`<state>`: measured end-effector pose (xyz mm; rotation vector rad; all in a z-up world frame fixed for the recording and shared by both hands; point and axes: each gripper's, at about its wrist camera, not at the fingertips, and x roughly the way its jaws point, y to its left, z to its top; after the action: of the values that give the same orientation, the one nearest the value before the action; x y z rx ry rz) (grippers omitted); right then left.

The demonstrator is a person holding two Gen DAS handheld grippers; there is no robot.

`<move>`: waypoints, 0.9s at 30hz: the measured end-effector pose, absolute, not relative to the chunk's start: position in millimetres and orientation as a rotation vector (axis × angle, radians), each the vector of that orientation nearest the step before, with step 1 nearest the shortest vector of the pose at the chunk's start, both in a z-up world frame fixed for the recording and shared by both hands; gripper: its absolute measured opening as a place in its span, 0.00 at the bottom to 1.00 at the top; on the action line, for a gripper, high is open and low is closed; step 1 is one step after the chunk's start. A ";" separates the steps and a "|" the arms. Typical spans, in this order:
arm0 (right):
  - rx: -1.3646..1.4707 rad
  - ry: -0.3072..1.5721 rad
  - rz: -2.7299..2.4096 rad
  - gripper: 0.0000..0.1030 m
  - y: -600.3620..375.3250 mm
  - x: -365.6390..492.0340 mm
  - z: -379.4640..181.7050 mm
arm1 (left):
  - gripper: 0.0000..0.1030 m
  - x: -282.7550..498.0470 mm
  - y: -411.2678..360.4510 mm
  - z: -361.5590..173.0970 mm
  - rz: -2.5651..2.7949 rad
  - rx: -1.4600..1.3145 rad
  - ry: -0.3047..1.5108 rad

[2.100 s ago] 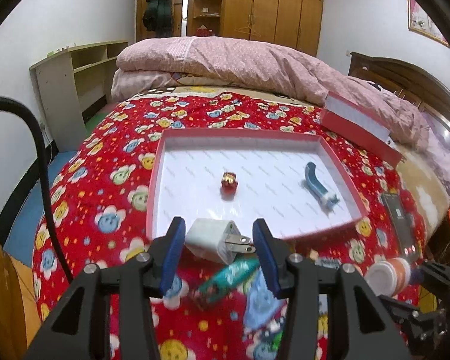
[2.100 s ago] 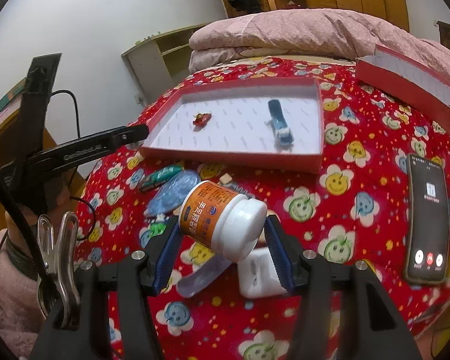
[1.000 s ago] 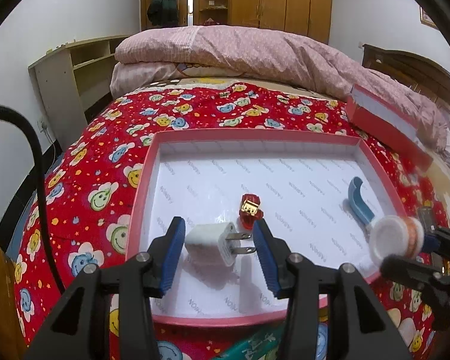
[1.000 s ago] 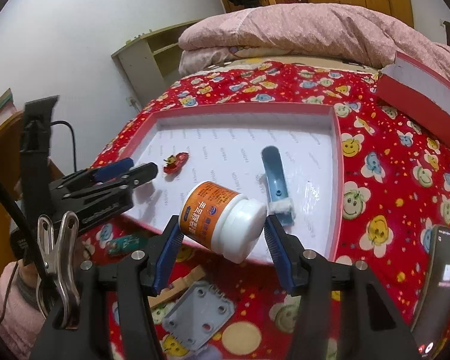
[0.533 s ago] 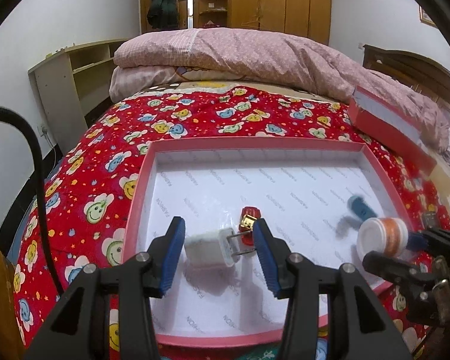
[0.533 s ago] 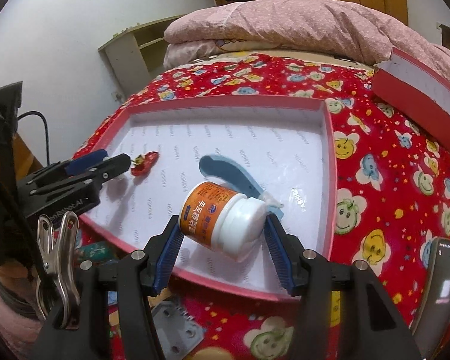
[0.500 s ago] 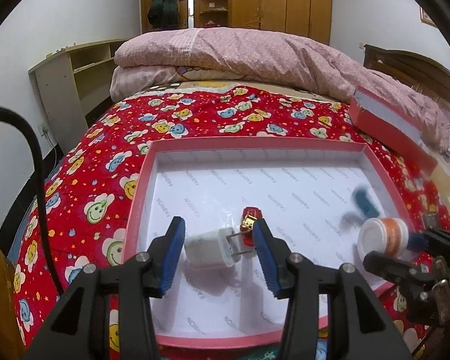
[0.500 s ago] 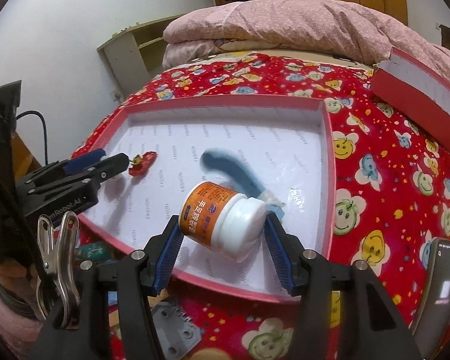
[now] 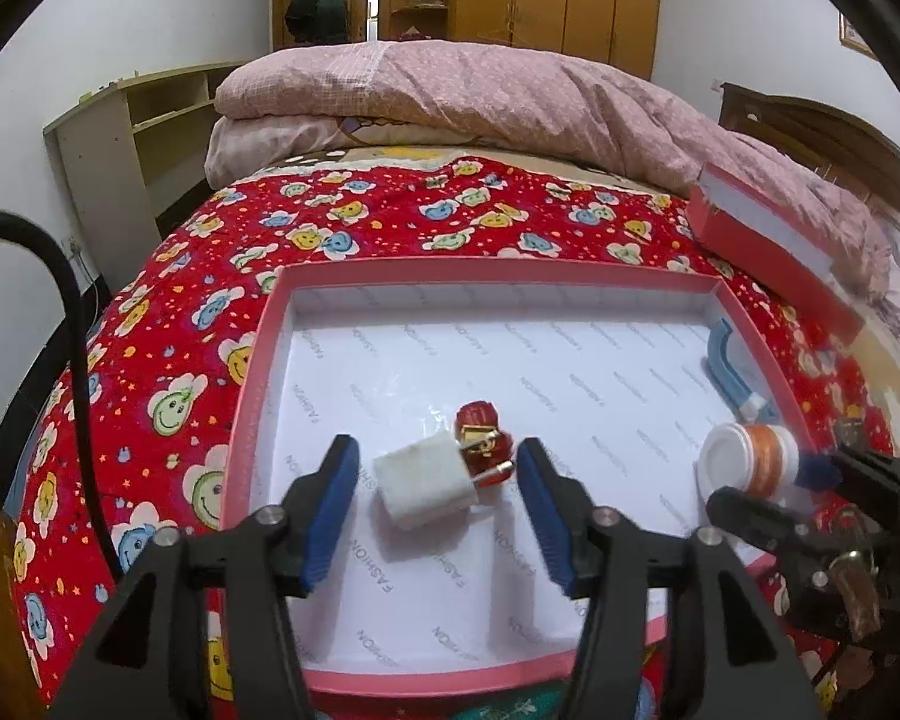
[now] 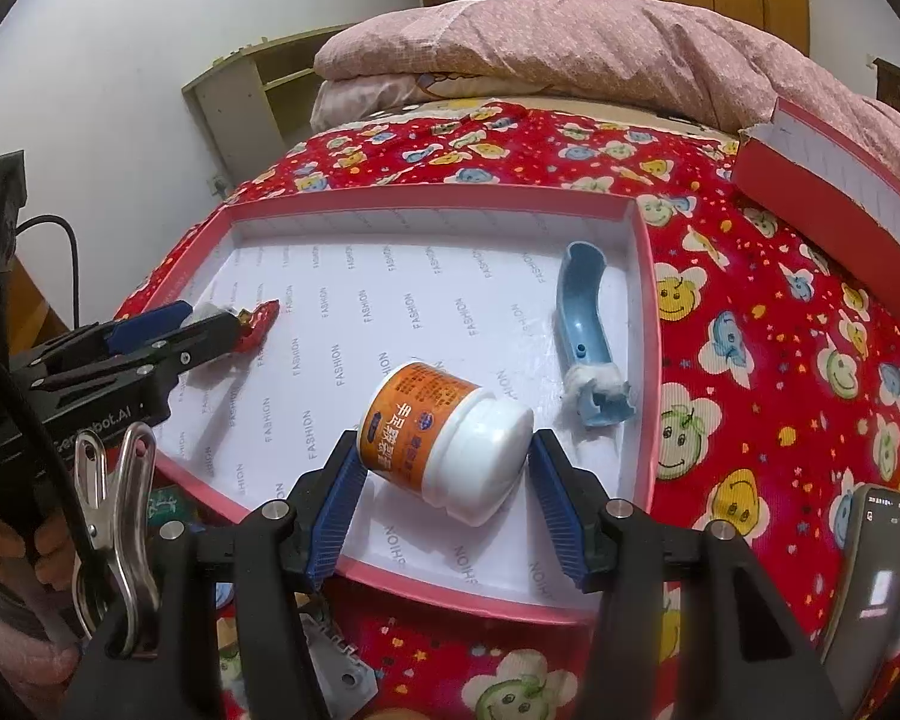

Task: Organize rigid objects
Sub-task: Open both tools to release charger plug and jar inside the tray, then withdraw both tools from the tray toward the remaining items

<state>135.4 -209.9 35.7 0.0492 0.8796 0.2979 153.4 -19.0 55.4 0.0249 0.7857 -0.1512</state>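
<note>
A shallow red-rimmed tray (image 9: 252, 384) with a white floor lies on the bed. My left gripper (image 9: 435, 477) is open; a white plug adapter (image 9: 423, 489) lies on the tray floor between its fingers, against a small red-and-gold trinket (image 9: 480, 426). My right gripper (image 10: 447, 468) is shut on an orange jar with a white lid (image 10: 444, 441), held tilted just above the tray's near right part; the jar also shows in the left wrist view (image 9: 750, 465). A blue curved handle piece (image 10: 588, 336) lies in the tray's right side.
A red floral bedspread (image 9: 168, 324) surrounds the tray (image 10: 645, 312). A red box lid (image 10: 840, 192) lies at the far right, a phone (image 10: 876, 570) at the near right edge. A grey plate (image 10: 336, 660) and a green packet (image 10: 165, 504) lie below the tray's near rim.
My left gripper has opened and the plug adapter now rests on the tray floor by the trinket. My right gripper has carried the jar lower and further over the tray.
</note>
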 end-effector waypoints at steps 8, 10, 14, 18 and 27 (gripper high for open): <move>0.068 0.859 0.297 0.59 -214.0 130.2 42.1 | 0.65 141.3 -20.7 67.4 -0.151 0.045 0.762; 0.069 0.844 0.297 0.60 -215.0 126.8 47.2 | 0.65 136.0 -20.0 71.7 -0.155 0.045 0.754; 0.068 0.830 0.304 0.60 -214.8 121.3 54.7 | 0.65 123.6 -19.0 77.8 -0.156 0.053 0.738; 0.075 0.826 0.315 0.60 -215.1 114.1 58.8 | 0.65 111.5 -14.9 80.1 -0.156 0.049 0.742; 0.080 0.824 0.324 0.60 -217.4 91.3 63.6 | 0.66 85.6 -0.3 78.3 -0.143 0.033 0.751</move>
<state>91.3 -217.4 63.6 0.0799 0.8241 0.3239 85.6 -0.3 78.3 0.0328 0.7515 -0.1434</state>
